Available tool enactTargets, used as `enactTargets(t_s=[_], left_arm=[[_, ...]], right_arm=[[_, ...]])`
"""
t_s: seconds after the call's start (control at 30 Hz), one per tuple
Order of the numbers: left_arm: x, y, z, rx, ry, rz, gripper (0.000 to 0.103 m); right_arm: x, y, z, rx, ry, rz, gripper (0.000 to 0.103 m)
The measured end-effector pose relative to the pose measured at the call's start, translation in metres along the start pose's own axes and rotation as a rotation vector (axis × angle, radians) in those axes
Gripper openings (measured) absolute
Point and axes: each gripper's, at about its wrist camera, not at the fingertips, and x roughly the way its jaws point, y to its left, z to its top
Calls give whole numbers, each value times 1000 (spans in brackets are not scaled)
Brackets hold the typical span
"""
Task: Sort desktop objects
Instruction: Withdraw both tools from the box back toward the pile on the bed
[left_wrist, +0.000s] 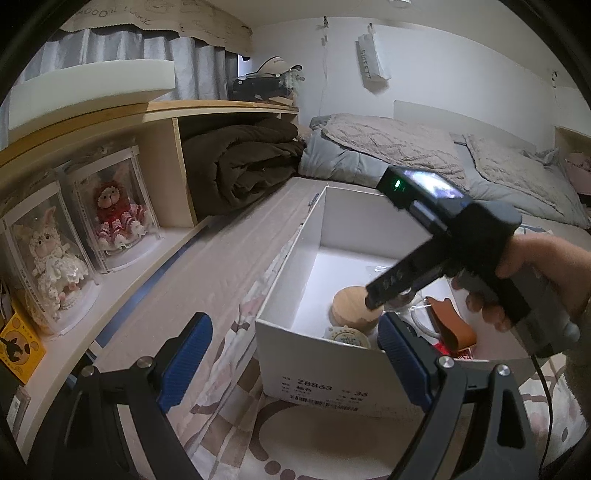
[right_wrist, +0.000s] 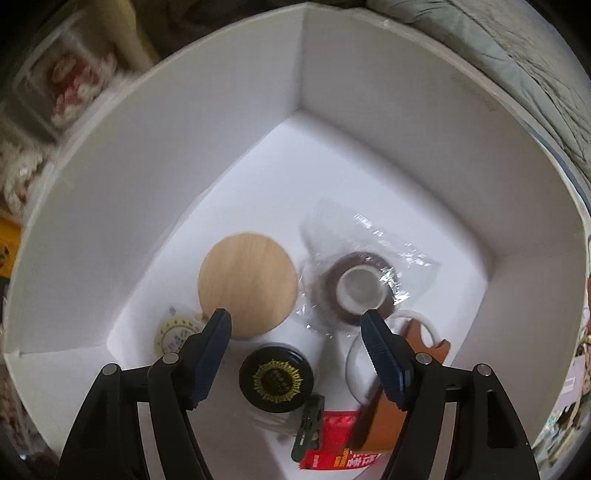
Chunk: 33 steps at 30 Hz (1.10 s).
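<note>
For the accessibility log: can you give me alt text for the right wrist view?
The right gripper, open and empty, points down into a white cardboard box. On the box floor lie a round wooden lid, a plastic-wrapped roll of brown tape, a black jar lid with a gold emblem, a hair clip and a red packet.

A label on the white shoebox (left_wrist: 321, 373) end reads "Z8863" and "36". A white paper bag (left_wrist: 372, 61) on the wall reads "SUBSET". Other print is illegible.
</note>
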Motion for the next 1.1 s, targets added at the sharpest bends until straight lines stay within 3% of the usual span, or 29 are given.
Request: enactTargets(t_s=[0.2, 0.3, 0.47, 0.53, 0.73, 1.1], left_arm=[[-9, -7, 1, 0, -10, -9, 92], [-12, -10, 2, -16, -13, -11, 93], [-20, -16, 4, -14, -28, 1, 97], [-23, -18, 6, -14, -33, 6, 103], [-32, -29, 14, -30, -55, -1, 103], [-50, -69, 33, 9, -96, -34, 103]], right_arm=[[-34, -12, -18, 36, -84, 83, 74], [-52, -15, -30, 52, -154, 101, 89], [-78, -15, -52, -5, -260, 63, 97], [-90, -19, -57, -7, -317, 23, 98], [-112, -30, -82, -5, -447, -39, 99], [-157, -66, -140, 32, -666, -23, 99]])
